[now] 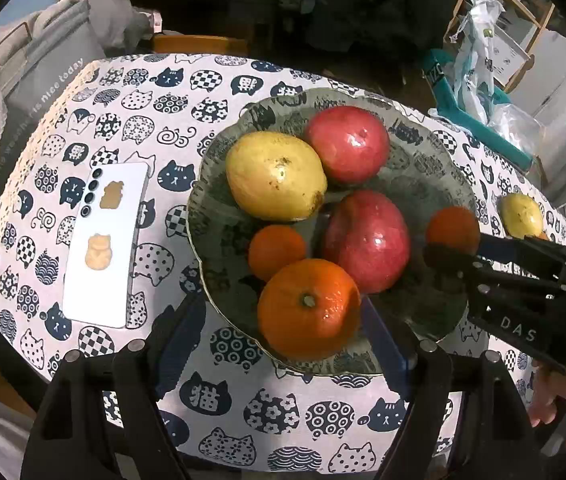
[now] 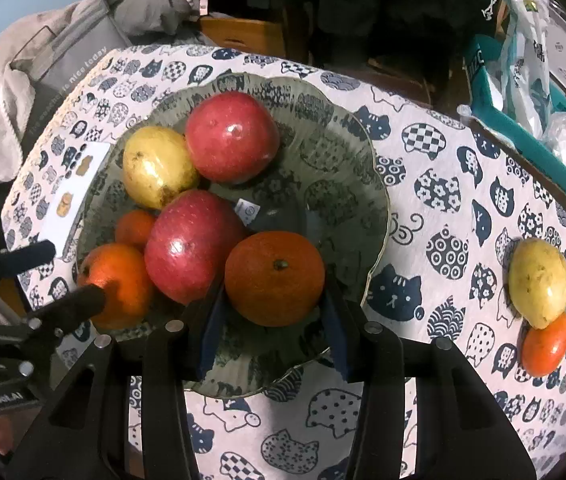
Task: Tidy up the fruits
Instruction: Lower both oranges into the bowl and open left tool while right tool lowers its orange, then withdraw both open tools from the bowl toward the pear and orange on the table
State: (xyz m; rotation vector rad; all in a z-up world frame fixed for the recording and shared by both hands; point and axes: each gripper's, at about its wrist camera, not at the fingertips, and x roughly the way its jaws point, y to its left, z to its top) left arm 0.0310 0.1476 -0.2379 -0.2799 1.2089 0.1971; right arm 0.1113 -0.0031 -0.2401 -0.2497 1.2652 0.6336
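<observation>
Your glass plate on the cat-print tablecloth is carrying apples, a pear and oranges. Your right gripper is clamping an orange over the plate; your left gripper is standing wide around another orange, not pressing it.

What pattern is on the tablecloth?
White tablecloth printed with navy cat-head shapes, some patterned; clearest in the right wrist view.
</observation>
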